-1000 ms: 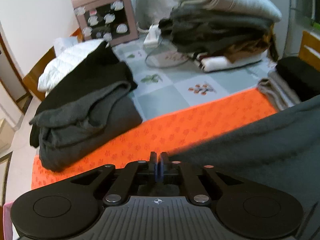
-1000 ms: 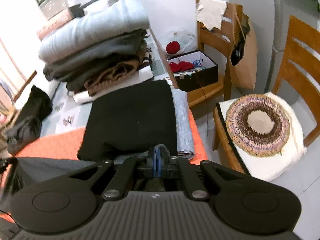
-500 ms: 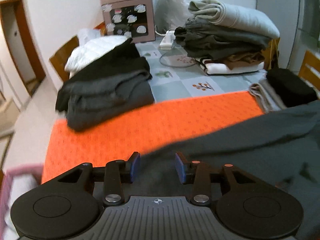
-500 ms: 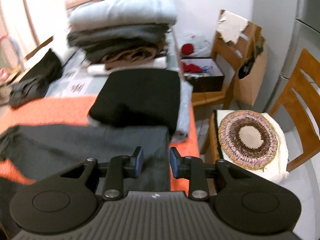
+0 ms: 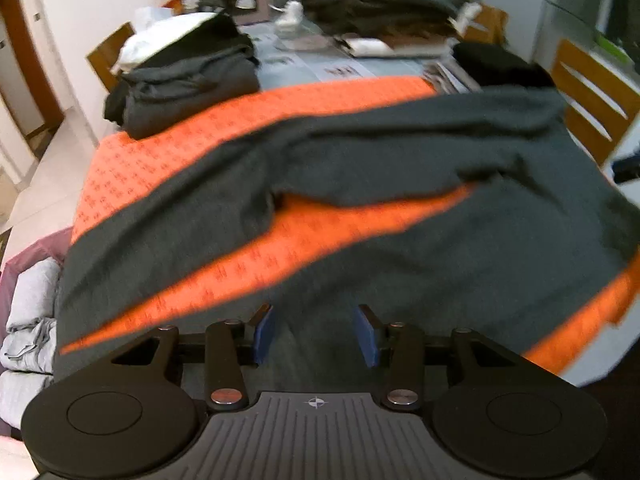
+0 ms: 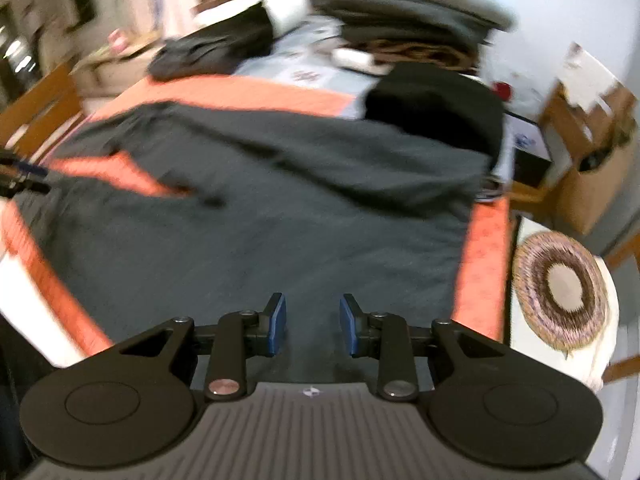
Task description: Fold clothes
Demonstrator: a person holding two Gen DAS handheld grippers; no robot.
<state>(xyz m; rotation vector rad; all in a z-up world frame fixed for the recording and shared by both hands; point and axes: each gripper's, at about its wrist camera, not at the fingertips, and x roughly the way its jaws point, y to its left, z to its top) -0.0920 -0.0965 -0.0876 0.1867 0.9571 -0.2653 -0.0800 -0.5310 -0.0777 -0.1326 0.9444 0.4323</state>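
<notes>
Two hand-held grippers hover over a dark grey garment [image 5: 400, 168] spread across the orange cloth [image 5: 168, 152]. The left gripper [image 5: 316, 334] is opening, the right gripper [image 6: 312, 322] part open; both are empty. Best grasp the sleeve at ten o'clock by its edge.

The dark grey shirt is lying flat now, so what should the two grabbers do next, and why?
Probably bring the left gripper to the long sleeve lying slantwise across the orange cloth, pinch it and fold it in over the dark grey garment. The garment lies spread out, neither the left, whose jaws are opening, nor the right gripper holds any cloth, and the sleeve sticks out.
</notes>
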